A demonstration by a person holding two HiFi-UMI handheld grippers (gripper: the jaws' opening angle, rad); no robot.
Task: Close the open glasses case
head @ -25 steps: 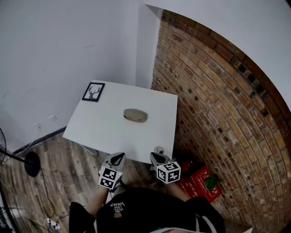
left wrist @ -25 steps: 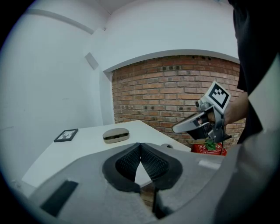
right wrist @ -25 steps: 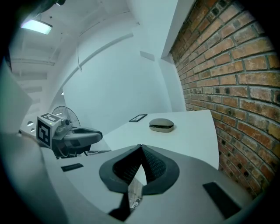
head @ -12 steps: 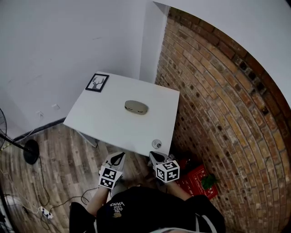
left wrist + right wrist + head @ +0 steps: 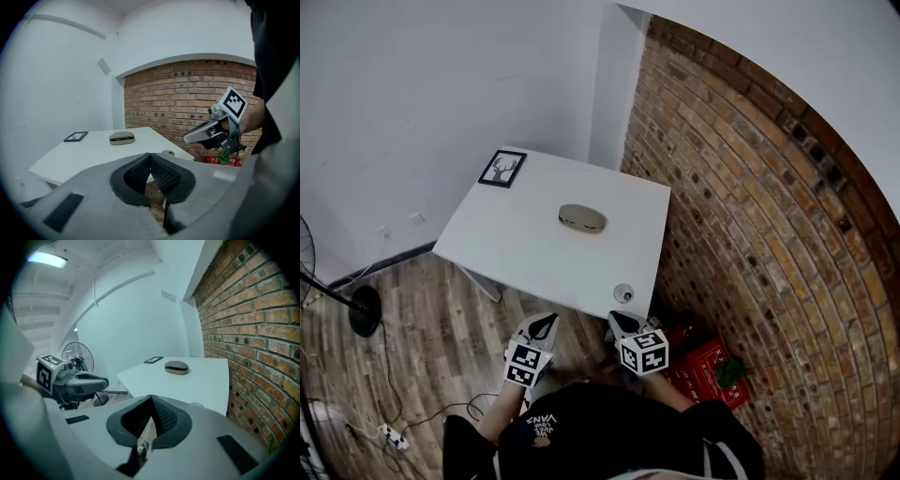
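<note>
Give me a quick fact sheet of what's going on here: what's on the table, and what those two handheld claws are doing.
Table: white, beside a brick wall
Glasses case: mid-table, lid looks slightly ajar
Framed picture: lying at the far left corner
Left gripper: shut, empty, short of the table
Right gripper: shut, empty, short of the table
Task status: case not yet touched

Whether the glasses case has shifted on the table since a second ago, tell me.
No. The glasses case sits where it was on the table, at the same offset from the picture frame; only the view shifted.
</note>
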